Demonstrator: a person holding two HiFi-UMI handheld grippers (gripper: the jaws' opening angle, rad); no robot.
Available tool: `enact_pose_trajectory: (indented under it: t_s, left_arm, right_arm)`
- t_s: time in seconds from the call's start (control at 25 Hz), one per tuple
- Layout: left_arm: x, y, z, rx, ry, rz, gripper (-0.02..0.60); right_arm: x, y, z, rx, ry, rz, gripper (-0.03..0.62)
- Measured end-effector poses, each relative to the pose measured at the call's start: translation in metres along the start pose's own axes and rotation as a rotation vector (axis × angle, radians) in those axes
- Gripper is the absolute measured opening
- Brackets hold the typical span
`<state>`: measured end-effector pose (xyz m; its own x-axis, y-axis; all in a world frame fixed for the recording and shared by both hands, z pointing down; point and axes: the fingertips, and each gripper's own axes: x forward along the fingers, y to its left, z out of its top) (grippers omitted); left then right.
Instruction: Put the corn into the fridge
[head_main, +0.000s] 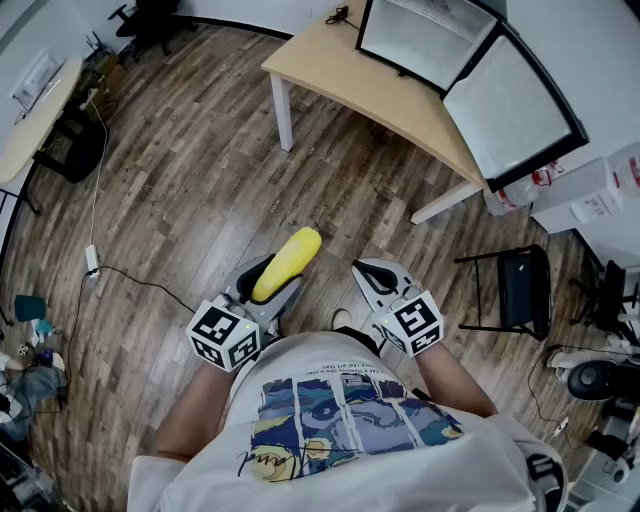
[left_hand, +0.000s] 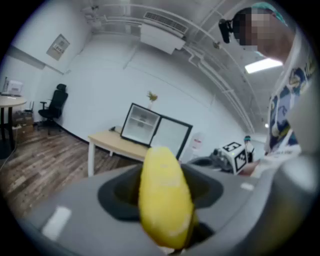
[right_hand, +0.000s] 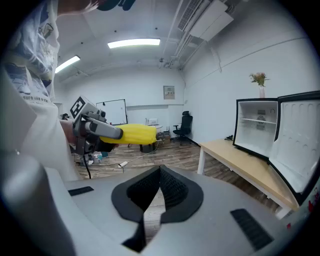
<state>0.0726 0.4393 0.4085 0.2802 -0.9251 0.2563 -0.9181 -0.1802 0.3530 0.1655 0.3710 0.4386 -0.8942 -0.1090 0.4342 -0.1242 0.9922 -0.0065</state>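
Observation:
A yellow corn cob (head_main: 287, 263) sticks forward out of my left gripper (head_main: 272, 287), which is shut on it near its lower end. In the left gripper view the corn (left_hand: 164, 197) fills the gap between the grey jaws. My right gripper (head_main: 374, 281) is beside it, shut and empty; its ribbed pads meet at the tip (right_hand: 160, 172). A small fridge (head_main: 425, 42) stands on a wooden table (head_main: 360, 90) ahead, its door (head_main: 512, 103) swung open to the right. The right gripper view shows the fridge's white inside (right_hand: 257, 127) and the corn (right_hand: 132, 133).
Wood floor lies between me and the table. A black folding chair (head_main: 520, 288) stands at the right near white boxes (head_main: 590, 190). A power strip with its cable (head_main: 92, 262) lies on the floor at the left. A round table and black chairs (head_main: 70, 140) are far left.

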Motion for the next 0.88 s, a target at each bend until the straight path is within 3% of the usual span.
enact_pose_trajectory:
  t_s: [0.2,0.44,0.64,0.72,0.88]
  left_arm:
    - [-0.06,0.054,-0.007,-0.025,0.021,0.07,0.245]
    - [-0.09,0.09,-0.014,-0.022,0.051,0.008,0.245]
    - [-0.069,0.098,-0.023,-0.024,0.082,-0.071,0.245]
    - [-0.053,0.1,-0.022,-0.033,0.088,-0.096,0.245]
    - [-0.016,0.107,-0.01,-0.022,0.104,-0.13,0.245]
  right_arm:
    - [0.044,0.045,0.023,-0.008,0.005,0.025,0.011]
    - [0.066,0.079,0.026,0.043,0.034,-0.064,0.011]
    - [0.053,0.081,0.012,0.125,0.075,-0.137,0.015]
    - [0.05,0.072,0.008,0.145,0.087,-0.157,0.087]
    - [0.059,0.042,0.007,0.168,0.083,-0.186,0.084]
